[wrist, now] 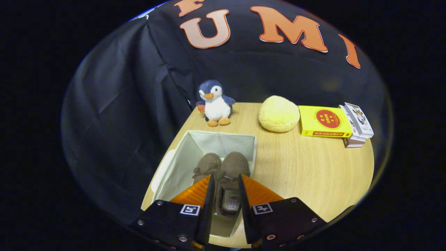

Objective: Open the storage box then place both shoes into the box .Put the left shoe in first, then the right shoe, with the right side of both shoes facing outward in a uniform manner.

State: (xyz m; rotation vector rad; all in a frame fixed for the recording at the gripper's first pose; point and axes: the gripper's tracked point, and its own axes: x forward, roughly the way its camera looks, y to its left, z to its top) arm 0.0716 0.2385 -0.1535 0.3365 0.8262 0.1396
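The fabric storage box [181, 164] stands open at the table's near left corner, its pale lid [161, 174] hanging off its left side. Two brown suede shoes lie inside, side by side, toes pointing away from me. The left one [208, 164] is partly hidden behind my left finger [197, 193]. The right shoe [232, 167] runs back between my fingers, and its heel and opening fill the gap. My gripper [226, 184] hangs over the box's near end, and both orange fingers press on that shoe's sides.
Beyond the box a plush penguin [215, 103] stands at the table's far left. A yellow round cushion [278, 114], a yellow book [325, 121] and a stack of small books [357, 125] line the far right. Bare wooden tabletop [313, 174] lies right of the box.
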